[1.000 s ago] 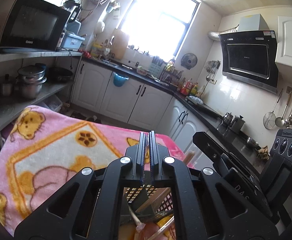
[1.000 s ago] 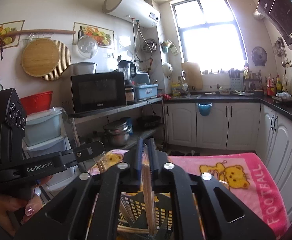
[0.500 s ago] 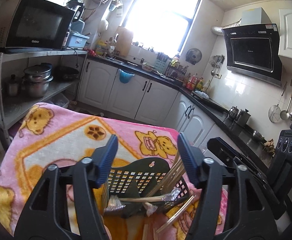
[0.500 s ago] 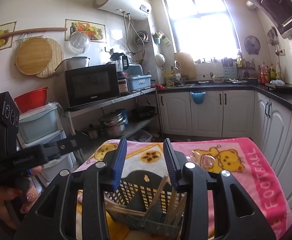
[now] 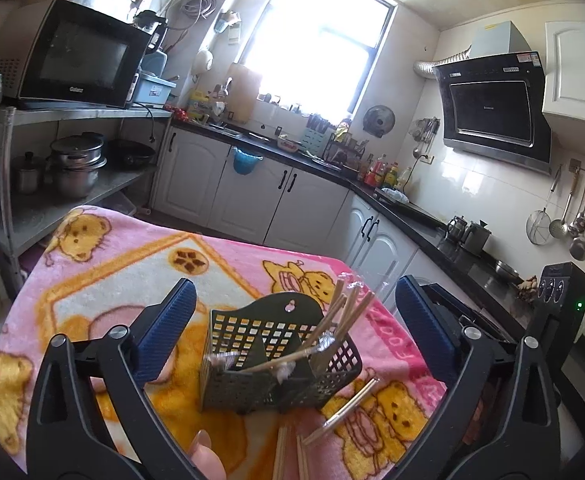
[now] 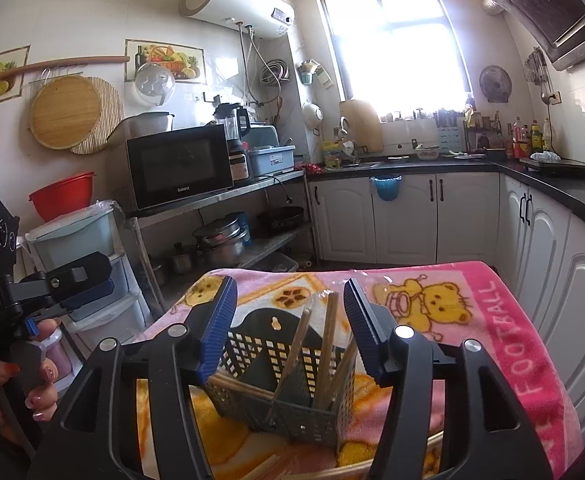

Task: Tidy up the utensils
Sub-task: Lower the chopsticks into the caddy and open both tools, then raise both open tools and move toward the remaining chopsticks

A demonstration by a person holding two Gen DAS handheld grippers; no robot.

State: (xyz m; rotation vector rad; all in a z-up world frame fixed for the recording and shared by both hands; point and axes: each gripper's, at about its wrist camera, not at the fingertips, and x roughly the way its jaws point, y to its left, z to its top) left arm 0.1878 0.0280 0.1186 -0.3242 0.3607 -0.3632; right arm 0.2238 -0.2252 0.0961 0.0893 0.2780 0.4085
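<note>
A dark mesh utensil basket (image 5: 276,364) stands on a pink bear-print towel (image 5: 104,276); it also shows in the right wrist view (image 6: 288,384). Several wooden chopsticks (image 5: 344,312) lean inside it, some plastic-wrapped, and they also show in the right wrist view (image 6: 326,352). More chopsticks (image 5: 340,410) lie on the towel in front of the basket. My left gripper (image 5: 296,332) is wide open and empty, its jaws to either side of the basket. My right gripper (image 6: 290,328) is open and empty above the basket.
The towel (image 6: 492,320) covers a small table. A metal shelf (image 6: 220,200) with a microwave and pots stands at left. White cabinets (image 6: 404,216) and a black counter run along the back and right. The other gripper's body (image 5: 548,320) is at right.
Both grippers were shut a second ago and have opened wide. The right gripper let go of the chopsticks, which now stand in the basket. Both have drawn back and up.
</note>
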